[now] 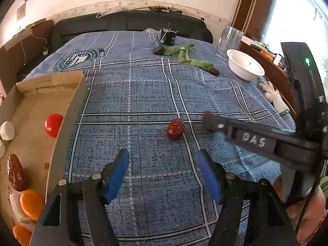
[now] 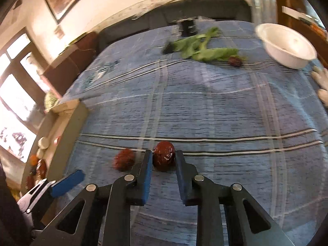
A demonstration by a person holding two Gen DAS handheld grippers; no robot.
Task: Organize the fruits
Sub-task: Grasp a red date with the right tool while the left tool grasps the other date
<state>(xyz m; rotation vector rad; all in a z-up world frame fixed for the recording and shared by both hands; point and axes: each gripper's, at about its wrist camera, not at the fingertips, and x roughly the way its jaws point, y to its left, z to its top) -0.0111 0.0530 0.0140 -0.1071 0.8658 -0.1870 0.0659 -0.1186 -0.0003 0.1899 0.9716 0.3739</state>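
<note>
Two hand-held grippers over the blue plaid bench (image 1: 143, 94). Right hand-held gripper (image 2: 164, 160) is clenched on a red date (image 2: 164, 156), pads pressing both flanks; the date's long axis runs roughly 12 to 6 o'clock, along the fingers. Left hand-held gripper (image 1: 163, 162) stands released, nothing between its pads. A second, wrinkled date (image 1: 175, 128) lies on the cloth at 12 o'clock from it, just ahead, stubby, long axis tilted toward 1 o'clock. Left is judged nearer. Cardboard tray (image 1: 69, 110) at 9 o'clock holds a tomato (image 1: 52, 124), a date and oranges. A third date (image 1: 214, 71) lies far off by the white bowl (image 1: 245, 64).
</note>
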